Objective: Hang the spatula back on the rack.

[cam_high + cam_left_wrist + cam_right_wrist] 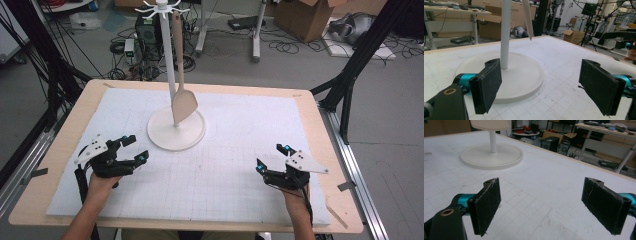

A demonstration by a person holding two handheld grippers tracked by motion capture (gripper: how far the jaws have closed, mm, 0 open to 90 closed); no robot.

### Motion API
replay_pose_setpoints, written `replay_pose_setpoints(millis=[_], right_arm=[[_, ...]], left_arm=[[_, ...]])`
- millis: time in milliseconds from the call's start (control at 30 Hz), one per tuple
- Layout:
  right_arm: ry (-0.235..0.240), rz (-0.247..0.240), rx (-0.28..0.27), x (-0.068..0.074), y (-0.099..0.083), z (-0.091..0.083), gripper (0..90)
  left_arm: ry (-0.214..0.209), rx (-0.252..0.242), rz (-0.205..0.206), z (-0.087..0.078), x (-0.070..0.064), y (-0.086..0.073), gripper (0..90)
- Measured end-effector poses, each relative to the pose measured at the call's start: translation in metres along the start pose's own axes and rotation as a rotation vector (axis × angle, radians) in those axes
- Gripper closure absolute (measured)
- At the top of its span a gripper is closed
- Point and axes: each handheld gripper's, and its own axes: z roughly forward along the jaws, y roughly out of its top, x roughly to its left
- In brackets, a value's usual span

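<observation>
From above, a wooden spatula hangs on a white stand on the table. The left gripper and right gripper sit near the front edge, well apart.

In the left gripper view, the jaws gape wide, holding nothing, with the stand's round base just ahead.

In the right gripper view, the jaws also gape wide, holding nothing, and the stand is farther off.

A matt white stand and pale wooden spatula rest over a gridded white mat on a light wood table.

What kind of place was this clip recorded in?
Most likely a robotics lab or workshop: the table stands inside a black metal frame, cables run across the floor, and cardboard boxes and a computer tower sit behind it.
</observation>
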Motion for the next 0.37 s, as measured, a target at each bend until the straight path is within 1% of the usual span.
replay_pose_setpoints(millis=[67,100,133,167,200,367], right_arm=[[-0.014,0.021,-0.005,-0.003,-0.009,-0.001,14.6],[-0.014,0.038,-0.007,-0.004,-0.013,-0.001,14.6],[-0.023,0.048,-0.001,-0.006,-0.015,-0.001,14.6],[-0.029,0.052,0.001,-0.006,-0.017,-0.001,14.6],[-0.029,0.055,0.001,-0.007,-0.019,-0.002,14.6],[-0.025,0.068,0.005,-0.008,-0.019,-0.002,14.6]], left_arm=[[0.006,0.003,0.007,0.000,-0.001,-0.004,19.1],[0.005,-0.002,0.003,0.000,-0.001,-0.005,19.2],[0.006,0.000,0.005,-0.001,-0.001,-0.006,19.5],[0.008,-0.003,-0.001,0.000,-0.001,-0.007,19.8],[0.007,0.004,0.006,0.000,0.000,-0.008,19.8],[0.007,-0.001,0.004,0.000,-0.001,-0.008,19.8]])
